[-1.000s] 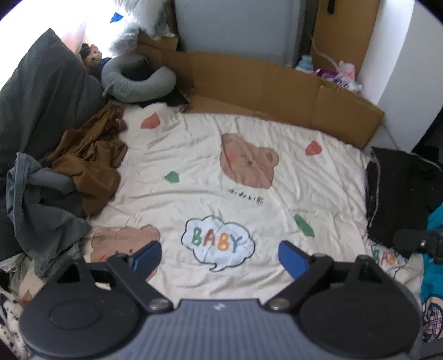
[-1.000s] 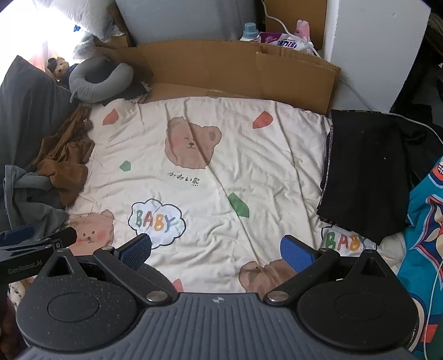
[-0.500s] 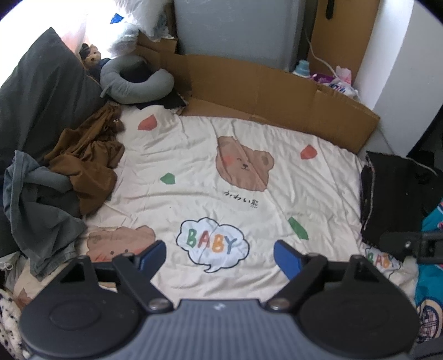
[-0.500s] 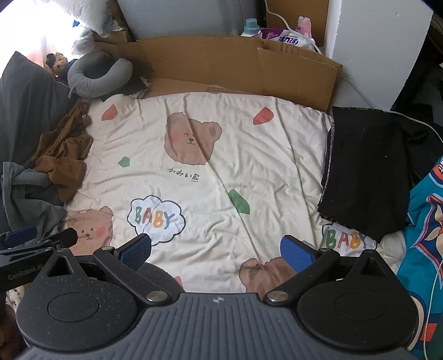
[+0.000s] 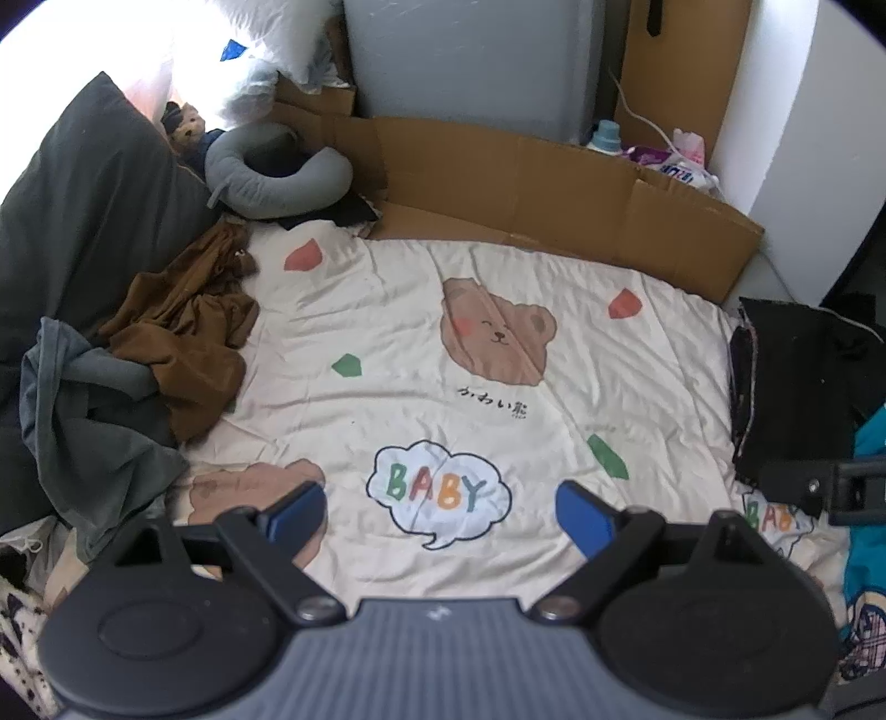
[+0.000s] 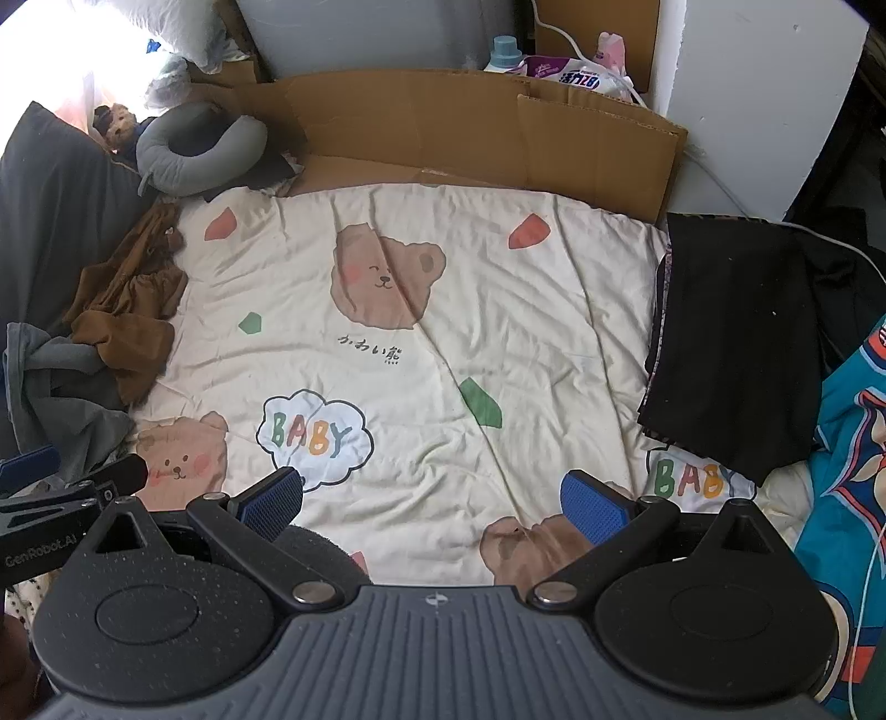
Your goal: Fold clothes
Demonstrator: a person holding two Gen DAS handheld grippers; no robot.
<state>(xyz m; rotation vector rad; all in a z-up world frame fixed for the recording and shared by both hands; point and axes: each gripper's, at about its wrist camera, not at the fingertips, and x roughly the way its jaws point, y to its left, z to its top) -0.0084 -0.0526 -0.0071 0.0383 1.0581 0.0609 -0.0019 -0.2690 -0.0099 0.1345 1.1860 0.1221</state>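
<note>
Left gripper [image 5: 440, 512]: jaws spread wide, blue pads well apart, nothing between them and nothing touched. It hovers over the lower middle of the cream bear-print blanket [image 5: 421, 354], above the "BABY" speech bubble [image 5: 437, 490] printed there.

Right gripper [image 6: 432, 501]: likewise released, jaws wide, empty, clear of all fabric. Its tip also shows at the right edge of the left wrist view, beside the black cloth; the left gripper's tip shows at the lower left edge of the right wrist view.

Clothes, left side of both frames: a crumpled brown garment [image 5: 177, 327] lies on the blanket's left border, partly overlapping a bunched grey garment [image 5: 83, 421] just below it. Both are unfolded. A dark pillow [image 5: 83, 221] stands behind them.

Clothes, right side: a black garment [image 6: 731, 338] lies flat on the blanket's right edge, looking already folded, with a patterned hem showing along its left side. A teal printed fabric [image 6: 853, 443] occupies the far right edge.

Centre of the blanket carries no clothing.

Containers: a flattened cardboard box [image 6: 470, 133] stands as a low wall along the upper edge of the blanket; nothing visible sits inside it. Behind its upper right part stand a blue-capped bottle [image 6: 504, 52] and a purple-and-white refill pouch [image 6: 570, 75].

Upper left: a grey neck pillow [image 6: 199, 149] with a small teddy bear [image 6: 116, 124] beside it.
</note>
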